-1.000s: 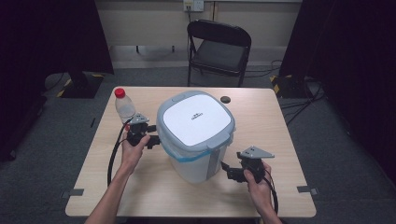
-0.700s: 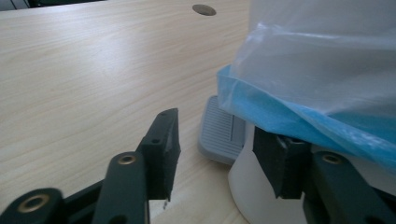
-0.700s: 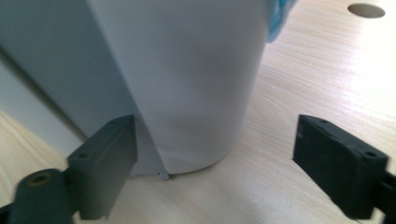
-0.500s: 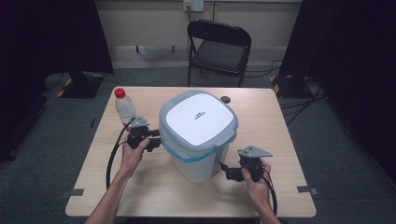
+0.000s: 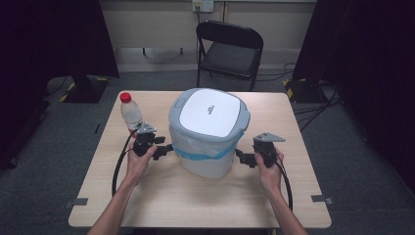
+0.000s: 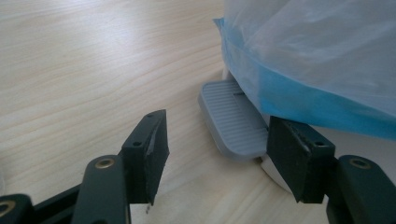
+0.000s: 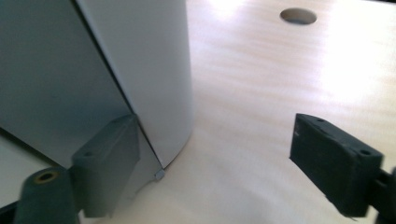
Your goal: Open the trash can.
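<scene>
Surface: a rectangular light wooden counter [image 5: 147, 196] with rounded corners, standing on grey carpet in a dim room. A black folding chair [image 5: 230, 51] stands beyond the counter's far edge, before a pale wall with a socket plate; dark curtains hang at both sides, and cables lie on the floor to the right.

Container 1: a white plastic pedal bin with a grey-rimmed white lid [image 5: 209, 129], at the middle of the counter. The lid is down, so the contents cannot be seen. A translucent liner bag with a blue band [image 5: 200, 152] hangs out under the lid rim. Its grey ribbed foot pedal [image 6: 233, 119] rests on the counter at the bin's base, on the side facing the left edge.

Container 2: a clear plastic bottle with a red cap [image 5: 130, 111], upright near the far left corner, cap on; contents cannot be told.

Left hand-held gripper [image 5: 164, 149]: at the bin's left side, jaws apart and just opened further, the pedal lying beyond them, nothing clamped. One jaw stands just beside the bin's base.

Right hand-held gripper [image 5: 242, 157]: at the bin's right side, jaws wide though just narrowed, grasping nothing; one jaw lies against the white wall of the bin, the other over bare counter.
</scene>
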A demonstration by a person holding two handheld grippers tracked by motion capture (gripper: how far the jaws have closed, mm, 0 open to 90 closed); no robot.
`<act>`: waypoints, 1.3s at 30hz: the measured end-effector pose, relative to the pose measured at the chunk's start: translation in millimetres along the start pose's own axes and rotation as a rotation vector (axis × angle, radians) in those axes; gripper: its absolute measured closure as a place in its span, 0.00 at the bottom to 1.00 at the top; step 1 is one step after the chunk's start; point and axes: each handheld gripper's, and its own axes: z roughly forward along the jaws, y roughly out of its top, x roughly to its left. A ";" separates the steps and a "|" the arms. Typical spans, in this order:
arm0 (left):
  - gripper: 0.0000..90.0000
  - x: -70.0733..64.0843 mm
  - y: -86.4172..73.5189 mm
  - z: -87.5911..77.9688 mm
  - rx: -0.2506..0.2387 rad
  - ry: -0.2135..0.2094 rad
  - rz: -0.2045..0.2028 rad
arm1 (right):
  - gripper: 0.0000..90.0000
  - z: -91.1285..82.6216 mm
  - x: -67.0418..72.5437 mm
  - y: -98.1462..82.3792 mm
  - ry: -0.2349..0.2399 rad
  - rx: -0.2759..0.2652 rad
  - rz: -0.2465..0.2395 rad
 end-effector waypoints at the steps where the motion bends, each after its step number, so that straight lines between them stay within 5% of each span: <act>1: 0.41 0.0 0.0 0.0 0.000 0.000 0.000 | 0.18 0.0 0.0 0.0 0.000 0.000 0.000; 4: 0.40 1.6 -3.5 11.9 -0.003 -0.021 -0.046 | 0.27 12.3 -1.9 8.5 -0.022 -0.015 0.028; 12: 0.47 -6.4 -2.8 14.9 -0.010 -0.056 -0.022 | 0.28 -1.6 2.2 4.4 0.004 -0.009 0.059; 15: 0.55 -15.4 -6.3 14.9 -0.007 -0.068 0.019 | 0.27 -14.4 8.7 -6.8 0.026 0.003 0.061; 20: 0.48 -36.9 -14.3 14.9 0.026 -0.102 0.054 | 0.28 -20.4 9.8 -20.4 0.015 0.038 0.056; 21: 0.45 -49.7 -19.3 11.5 0.027 -0.104 0.080 | 0.28 -24.3 3.8 -23.1 -0.006 0.042 0.084; 24: 0.44 -60.1 -24.5 7.4 0.030 -0.116 0.102 | 0.28 -30.1 -3.1 -24.3 -0.013 0.032 0.100; 26: 0.42 -64.8 -30.5 1.9 0.042 -0.168 0.125 | 0.28 -32.1 -4.7 -25.0 -0.012 0.032 0.104; 28: 0.39 -65.5 -34.5 -1.7 0.056 -0.164 0.137 | 0.28 -37.1 -5.8 -26.9 -0.009 0.033 0.107; 29: 0.39 -58.7 -37.2 -3.9 0.070 -0.110 0.125 | 0.28 -42.3 -4.7 -30.1 -0.011 0.033 0.100; 34: 0.36 -38.9 -31.3 -7.5 0.049 -0.010 0.076 | 0.23 -49.2 1.2 -37.1 0.000 0.029 0.093; 35: 0.37 -33.8 -26.6 -5.4 -0.002 0.004 0.033 | 0.21 -48.9 8.4 -39.2 0.028 0.039 0.075; 39: 0.37 -25.9 -17.3 6.6 -0.005 0.023 0.035 | 0.22 -48.8 19.3 -40.0 0.019 0.040 0.040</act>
